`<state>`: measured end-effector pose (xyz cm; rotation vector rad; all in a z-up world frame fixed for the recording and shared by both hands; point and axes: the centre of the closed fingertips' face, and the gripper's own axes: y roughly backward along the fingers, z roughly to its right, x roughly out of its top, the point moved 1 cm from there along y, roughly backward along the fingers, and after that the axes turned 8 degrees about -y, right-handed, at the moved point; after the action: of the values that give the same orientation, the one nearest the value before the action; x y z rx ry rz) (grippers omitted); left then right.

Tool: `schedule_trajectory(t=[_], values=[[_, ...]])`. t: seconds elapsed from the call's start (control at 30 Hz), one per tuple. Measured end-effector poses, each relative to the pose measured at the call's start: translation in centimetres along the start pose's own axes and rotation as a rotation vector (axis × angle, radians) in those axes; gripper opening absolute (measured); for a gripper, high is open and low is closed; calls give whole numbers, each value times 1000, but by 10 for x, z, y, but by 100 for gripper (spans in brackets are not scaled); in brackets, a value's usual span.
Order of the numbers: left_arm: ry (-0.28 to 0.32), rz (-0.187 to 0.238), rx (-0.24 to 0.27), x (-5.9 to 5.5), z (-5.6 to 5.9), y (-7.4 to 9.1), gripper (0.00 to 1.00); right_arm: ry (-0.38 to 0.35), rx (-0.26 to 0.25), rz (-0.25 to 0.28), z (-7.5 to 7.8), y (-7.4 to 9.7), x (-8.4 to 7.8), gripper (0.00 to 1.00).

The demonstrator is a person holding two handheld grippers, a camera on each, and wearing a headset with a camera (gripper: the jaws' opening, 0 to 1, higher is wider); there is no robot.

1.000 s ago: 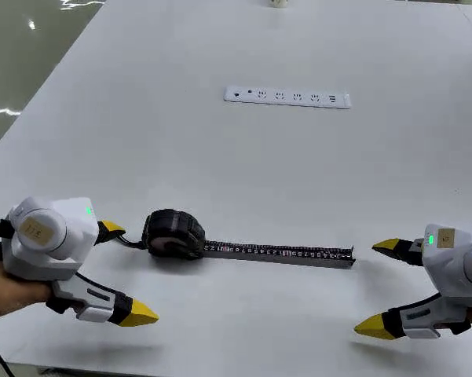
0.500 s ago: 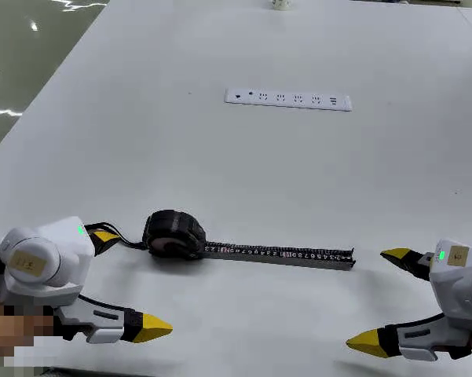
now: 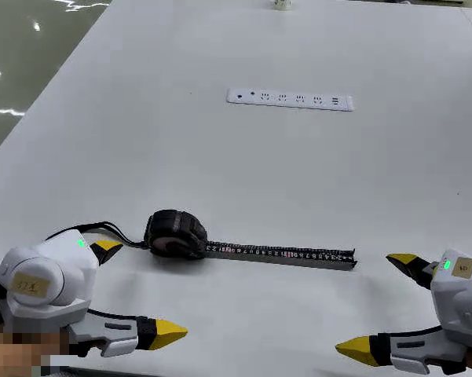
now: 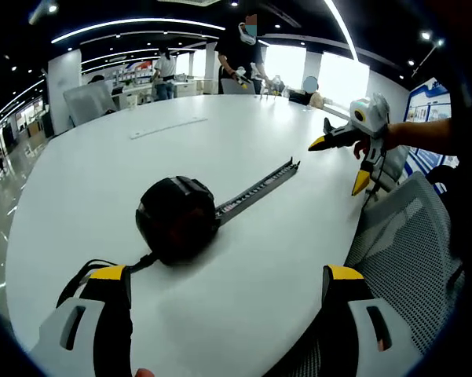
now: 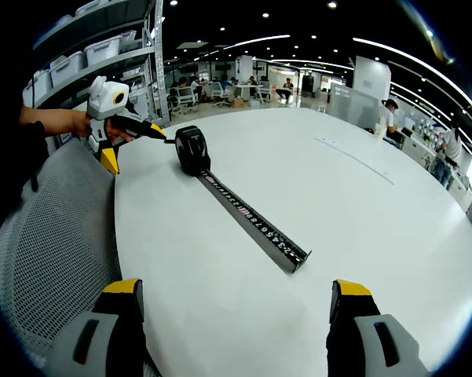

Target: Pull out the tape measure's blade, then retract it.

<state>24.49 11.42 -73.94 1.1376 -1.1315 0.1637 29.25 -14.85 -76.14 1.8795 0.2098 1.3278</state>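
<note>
White table point(image 3: 220, 157), power strip point(image 3: 290, 100), glossy grey floor point(image 3: 23, 63); ceiling light strips point(image 4: 133, 21), storage shelves point(image 5: 102, 49)

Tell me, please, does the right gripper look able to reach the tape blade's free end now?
Probably yes: the right gripper is open, the blade's end lies just ahead of its jaws, and only bare table lies between them.

Bright ceiling strips point(image 4: 342, 31); soft shadows; floor point(image 3: 16, 47) glare (top left); fisheye edges warped.

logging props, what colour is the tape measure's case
Black; the tape measure's case shows best in the left gripper view.
</note>
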Motion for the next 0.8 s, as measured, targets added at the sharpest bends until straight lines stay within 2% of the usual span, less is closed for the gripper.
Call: schedule_trajectory(t=[0.17,0.43,0.5,0.8], values=[[19,12,31,3,3,1,99,-27,-19,26,-6,2,6,99],[42,25,62,1,2,7,99,-81,-59,48,-12,4,7,99],[55,34,80,1,1,8,99,-118,-73,66,-13,5,9,99],[104,65,125,7,5,13,99,-171,-106,118,-25,8,16,99]])
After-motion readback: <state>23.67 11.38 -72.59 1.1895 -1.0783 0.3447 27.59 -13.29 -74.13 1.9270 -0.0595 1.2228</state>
